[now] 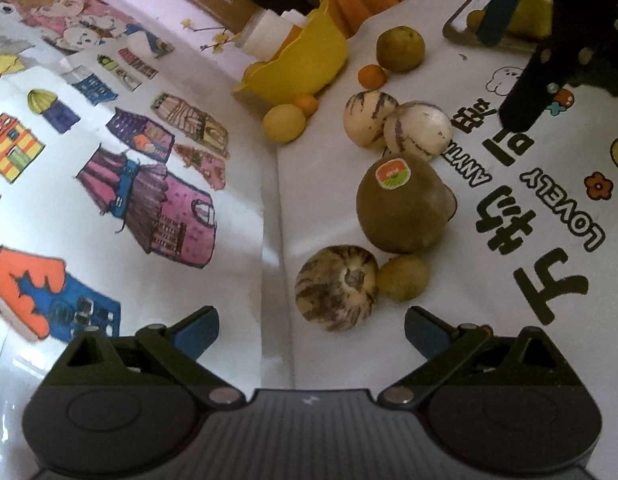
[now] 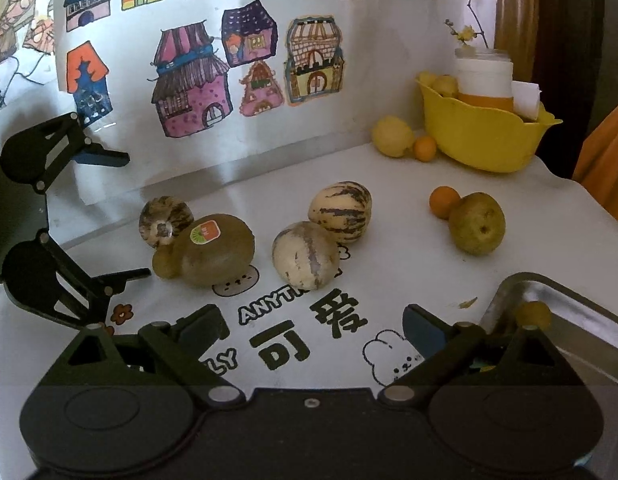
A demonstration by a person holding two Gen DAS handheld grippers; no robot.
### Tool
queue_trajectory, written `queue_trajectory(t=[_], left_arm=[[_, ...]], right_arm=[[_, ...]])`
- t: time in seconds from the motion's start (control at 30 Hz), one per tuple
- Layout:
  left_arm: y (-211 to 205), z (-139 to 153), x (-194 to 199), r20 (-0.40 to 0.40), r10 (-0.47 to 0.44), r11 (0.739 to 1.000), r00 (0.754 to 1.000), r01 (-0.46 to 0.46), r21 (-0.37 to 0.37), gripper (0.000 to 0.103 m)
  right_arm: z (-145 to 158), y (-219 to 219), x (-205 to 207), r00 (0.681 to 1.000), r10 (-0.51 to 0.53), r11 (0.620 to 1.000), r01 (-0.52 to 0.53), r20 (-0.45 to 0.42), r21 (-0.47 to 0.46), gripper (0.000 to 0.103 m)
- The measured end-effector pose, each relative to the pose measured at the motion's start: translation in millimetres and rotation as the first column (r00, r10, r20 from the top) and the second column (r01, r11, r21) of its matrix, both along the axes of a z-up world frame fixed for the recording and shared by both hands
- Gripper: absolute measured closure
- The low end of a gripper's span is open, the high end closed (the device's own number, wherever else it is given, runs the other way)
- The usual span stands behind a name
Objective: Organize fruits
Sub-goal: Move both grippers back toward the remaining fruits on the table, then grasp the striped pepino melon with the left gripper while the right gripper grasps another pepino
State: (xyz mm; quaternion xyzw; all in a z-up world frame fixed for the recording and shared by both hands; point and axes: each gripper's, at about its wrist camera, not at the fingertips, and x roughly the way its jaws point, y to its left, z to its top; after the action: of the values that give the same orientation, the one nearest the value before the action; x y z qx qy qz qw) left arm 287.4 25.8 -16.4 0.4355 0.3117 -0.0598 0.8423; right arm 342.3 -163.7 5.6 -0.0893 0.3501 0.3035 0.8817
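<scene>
Both hand-held grippers, left (image 1: 311, 326) and right (image 2: 311, 326), are seen spread apart, empty; only the right wrist view shows the fruit (image 2: 443, 85) inside the yellow bowl (image 2: 485, 140).

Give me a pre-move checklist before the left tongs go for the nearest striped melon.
1. Left tongs open and empty: ok.
2. Striped melon lies just ahead between the left tongs' fingers, untouched: ok.
3. Melon free of neighbours: not ok, a small green fruit seems to touch it.
4. Right tongs open, nothing held: ok.
5. Metal tray has room: cannot tell, mostly hidden.
6. Yellow bowl upright: ok.
</scene>
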Motion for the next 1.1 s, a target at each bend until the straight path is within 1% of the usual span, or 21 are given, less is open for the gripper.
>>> queue_trajectory(t=[0.13, 0.23, 0.33, 0.43, 0.53, 0.67, 0.7, 0.8, 0.87, 1.03, 1.1], left_arm=[[-2, -1, 5, 0.004, -0.016, 1.0, 1.0, 0.016, 0.006, 0.002], [0, -1, 9, 0.0, -0.023, 1.0, 1.0, 0.023, 0.0, 0.003], [1, 0, 12, -0.007, -0.018, 1.0, 1.0, 0.018, -0.015, 0.007], [1, 1, 13, -0.018, -0.009, 0.999, 1.0, 0.008, -0.042, 0.014], [0, 1, 13, -0.031, -0.013, 0.998, 0.999, 0.012, -0.059, 0.023], [-2, 1, 13, -0.064, -0.024, 0.996, 0.998, 0.018, -0.092, 0.043], [-3, 1, 12, -0.068, -0.026, 0.995, 0.997, 0.019, -0.096, 0.045], [-4, 0, 11, -0.066, -0.028, 0.995, 0.997, 0.021, -0.098, 0.047], [-2, 1, 11, -0.069, -0.023, 0.994, 0.997, 0.015, -0.11, 0.049], [5, 4, 13, -0.069, 0.017, 0.981, 0.997, -0.03, -0.192, 0.048], [9, 3, 12, -0.063, 0.031, 0.975, 0.998, -0.044, -0.216, 0.049]], right_arm=[[-2, 4, 10, 1.0, 0.002, 1.0, -0.002, 0.002, -0.021, 0.011], [-5, 7, 22, 1.0, -0.004, 1.0, 0.003, -0.014, -0.029, 0.015], [-6, 10, 32, 0.999, -0.009, 1.0, 0.008, -0.031, -0.02, 0.018], [-7, 15, 41, 0.999, -0.016, 1.0, 0.016, -0.044, -0.006, 0.021], [-7, 18, 45, 0.998, -0.013, 1.0, 0.013, -0.054, 0.009, 0.024], [-7, 23, 48, 0.999, -0.007, 1.0, 0.007, -0.053, 0.004, 0.03], [-7, 24, 48, 0.999, -0.004, 1.0, 0.004, -0.053, 0.003, 0.032], [-9, 27, 51, 0.998, -0.005, 1.0, 0.005, -0.055, -0.003, 0.036], [-10, 28, 53, 0.998, -0.003, 1.0, 0.003, -0.062, -0.003, 0.036], [-12, 31, 57, 0.997, -0.012, 1.0, 0.012, -0.075, 0.005, 0.037], [-13, 32, 58, 0.997, -0.011, 1.0, 0.012, -0.08, 0.01, 0.039]])
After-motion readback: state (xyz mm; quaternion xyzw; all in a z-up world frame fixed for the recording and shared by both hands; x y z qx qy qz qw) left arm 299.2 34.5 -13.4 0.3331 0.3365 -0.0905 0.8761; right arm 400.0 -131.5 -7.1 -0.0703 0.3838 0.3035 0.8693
